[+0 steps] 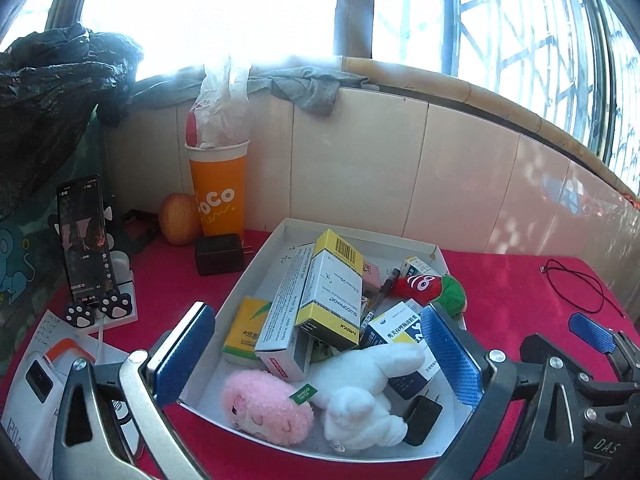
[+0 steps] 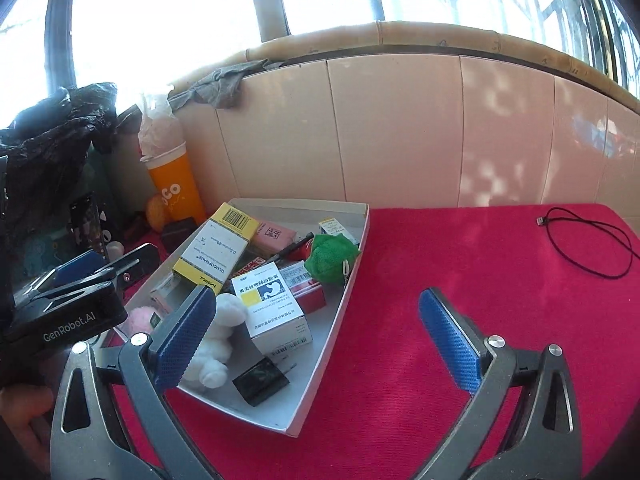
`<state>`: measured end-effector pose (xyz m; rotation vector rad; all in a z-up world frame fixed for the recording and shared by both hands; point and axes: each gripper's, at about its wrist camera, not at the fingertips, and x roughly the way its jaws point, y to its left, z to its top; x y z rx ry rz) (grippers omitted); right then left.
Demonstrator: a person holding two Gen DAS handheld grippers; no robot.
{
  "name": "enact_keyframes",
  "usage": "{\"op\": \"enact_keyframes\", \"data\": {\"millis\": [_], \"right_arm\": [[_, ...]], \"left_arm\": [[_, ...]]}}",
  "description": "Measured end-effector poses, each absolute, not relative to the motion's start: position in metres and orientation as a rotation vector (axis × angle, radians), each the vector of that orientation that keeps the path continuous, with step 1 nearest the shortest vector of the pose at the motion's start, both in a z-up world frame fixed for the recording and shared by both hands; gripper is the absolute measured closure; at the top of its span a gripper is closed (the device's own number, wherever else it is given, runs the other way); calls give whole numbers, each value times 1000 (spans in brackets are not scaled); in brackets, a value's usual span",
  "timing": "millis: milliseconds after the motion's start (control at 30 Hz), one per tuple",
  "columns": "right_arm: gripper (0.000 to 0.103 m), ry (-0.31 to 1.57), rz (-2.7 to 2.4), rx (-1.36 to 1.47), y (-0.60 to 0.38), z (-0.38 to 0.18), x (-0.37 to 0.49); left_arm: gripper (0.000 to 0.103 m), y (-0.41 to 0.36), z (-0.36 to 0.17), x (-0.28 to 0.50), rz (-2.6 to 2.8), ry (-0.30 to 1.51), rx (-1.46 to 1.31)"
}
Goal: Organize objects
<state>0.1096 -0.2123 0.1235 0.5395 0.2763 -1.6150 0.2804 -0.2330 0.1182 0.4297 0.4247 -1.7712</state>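
Note:
A white cardboard box point(image 1: 360, 236) lies on the red cloth, full of things: a yellow-and-white medicine carton point(image 1: 332, 292), a blue-and-white medicine carton point(image 2: 272, 304), a pink plush point(image 1: 264, 404), a white plush point(image 1: 360, 396), a red-and-green plush point(image 1: 432, 288) and a black charger point(image 2: 260, 380). My left gripper point(image 1: 318, 356) hovers open above the box's near end, holding nothing. My right gripper point(image 2: 316, 340) stands open above the box's near right corner point(image 2: 296, 428) and the cloth, also holding nothing.
Behind the box at the left stand an orange cup point(image 1: 218, 188), an apple point(image 1: 178, 220), a second black charger point(image 1: 220, 254) and a phone on a stand point(image 1: 86, 240). A black cable point(image 2: 592, 244) lies at the far right. A tiled wall closes the back.

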Motion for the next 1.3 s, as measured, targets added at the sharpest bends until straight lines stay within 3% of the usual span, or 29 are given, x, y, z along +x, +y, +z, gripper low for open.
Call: {"op": "enact_keyframes", "data": {"millis": [467, 767, 1300], "right_arm": [[0, 344, -1770, 347, -120, 156, 109], [0, 199, -1889, 363, -62, 178, 69], [0, 125, -1897, 366, -12, 183, 48]], "left_arm": [[0, -140, 143, 262, -1525, 250, 474], [0, -106, 156, 250, -1617, 320, 480], [0, -69, 161, 235, -1665, 334, 511]]}}
